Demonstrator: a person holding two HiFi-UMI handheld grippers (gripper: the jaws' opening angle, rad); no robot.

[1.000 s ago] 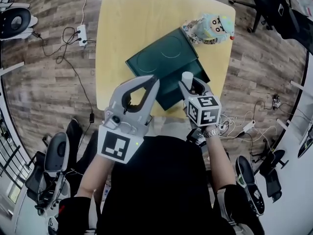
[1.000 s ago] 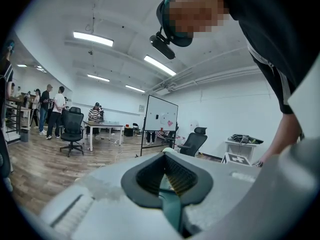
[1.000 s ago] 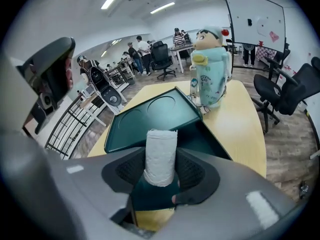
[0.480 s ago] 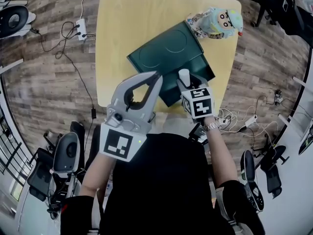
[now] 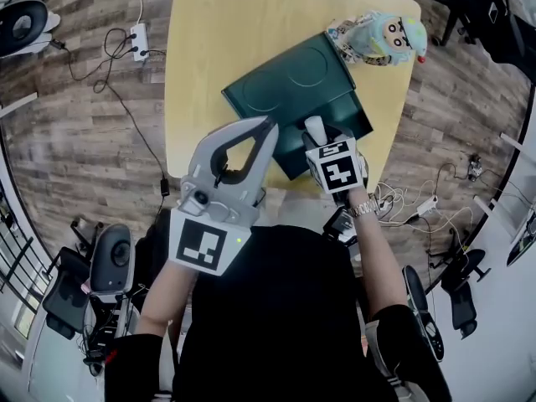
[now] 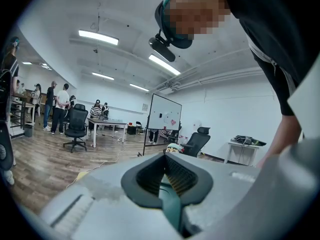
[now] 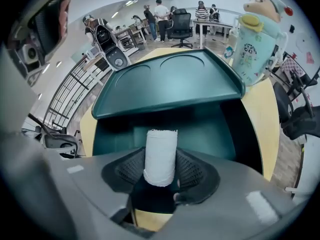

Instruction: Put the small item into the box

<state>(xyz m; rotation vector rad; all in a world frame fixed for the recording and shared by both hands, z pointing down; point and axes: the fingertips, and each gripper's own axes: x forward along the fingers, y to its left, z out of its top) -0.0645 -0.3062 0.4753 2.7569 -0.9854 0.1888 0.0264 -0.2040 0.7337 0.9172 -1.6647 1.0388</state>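
Note:
A dark green box (image 5: pixel 345 124) stands on the yellow table (image 5: pixel 213 32) with its lid (image 5: pixel 285 82) swung open to the far left. My right gripper (image 5: pixel 317 134) is shut on a small white roll (image 5: pixel 315 127) and holds it upright over the box's near part. The right gripper view has the white roll (image 7: pixel 160 156) clamped between the pads, with the box's hollow (image 7: pixel 200 126) and the lid (image 7: pixel 170 81) beyond it. My left gripper (image 5: pixel 267 127) hangs by the box's near left side, jaws shut with nothing between them (image 6: pixel 164 155).
A cartoon-figure cup (image 5: pixel 381 38) stands on the table at the box's far right corner (image 7: pixel 257 34). A power strip (image 5: pixel 138 37) and cables lie on the wood floor to the left. Office chairs and more cables (image 5: pixel 406 208) ring the table.
My right gripper with the white roll has crept slightly forward over the box. The left gripper has stayed about where it was.

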